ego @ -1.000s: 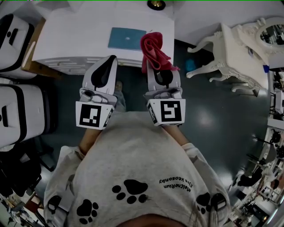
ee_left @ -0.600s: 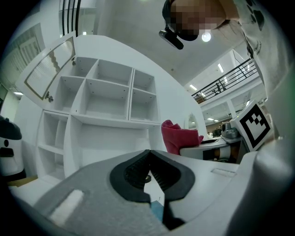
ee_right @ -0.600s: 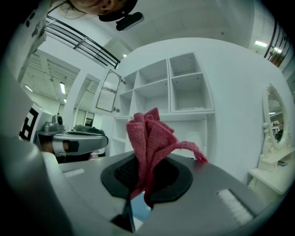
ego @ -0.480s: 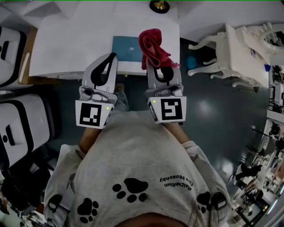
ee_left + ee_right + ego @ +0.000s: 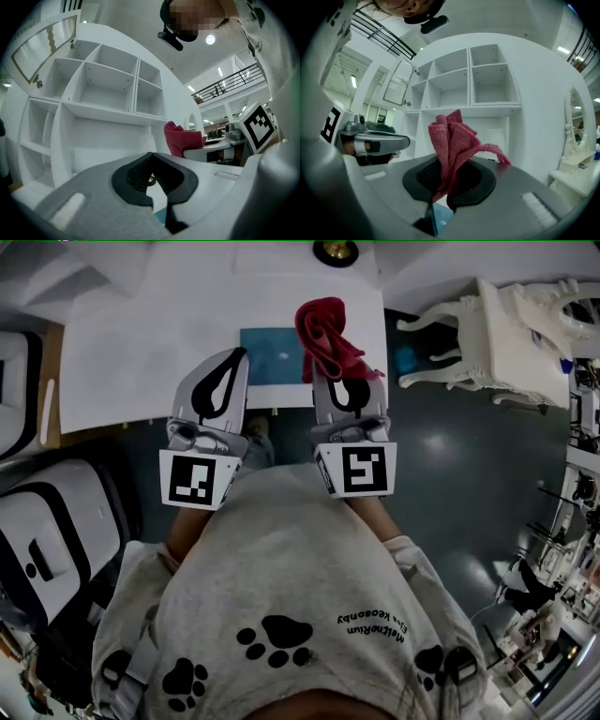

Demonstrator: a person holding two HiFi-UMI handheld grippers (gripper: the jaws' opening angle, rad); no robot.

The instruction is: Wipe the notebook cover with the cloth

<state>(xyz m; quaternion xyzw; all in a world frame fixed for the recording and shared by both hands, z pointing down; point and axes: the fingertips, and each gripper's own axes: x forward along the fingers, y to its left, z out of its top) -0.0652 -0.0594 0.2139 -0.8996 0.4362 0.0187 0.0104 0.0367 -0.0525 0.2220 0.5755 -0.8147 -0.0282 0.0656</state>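
**A:** Head view first. Which step is in hand?

**B:** I'd judge the approach. The right claw is clamped on the red cloth, which bunches up past its tips. The blue notebook lies flat on the white table, just ahead of both claws and partly under the cloth. No wiping contact is visible.

**A:** And the left claw?

**B:** In its own view the jaws are together with nothing between them. The cloth shows to its right, and a blue sliver of the notebook shows below its tips.

**A:** Right gripper view?

**B:** The jaws pinch the cloth's lower end, and the rest stands up in loose folds. The notebook's corner sits under the tips.

**A:** What does the next move call for?

**B:** Probably lowering the cloth flat onto the cover, perhaps with the left claw steadying the notebook.

**A:** Any writing?

**B:** The shirt has paw prints and upside-down lettering I can't read reliably. The cover has a pale mark that isn't legible.
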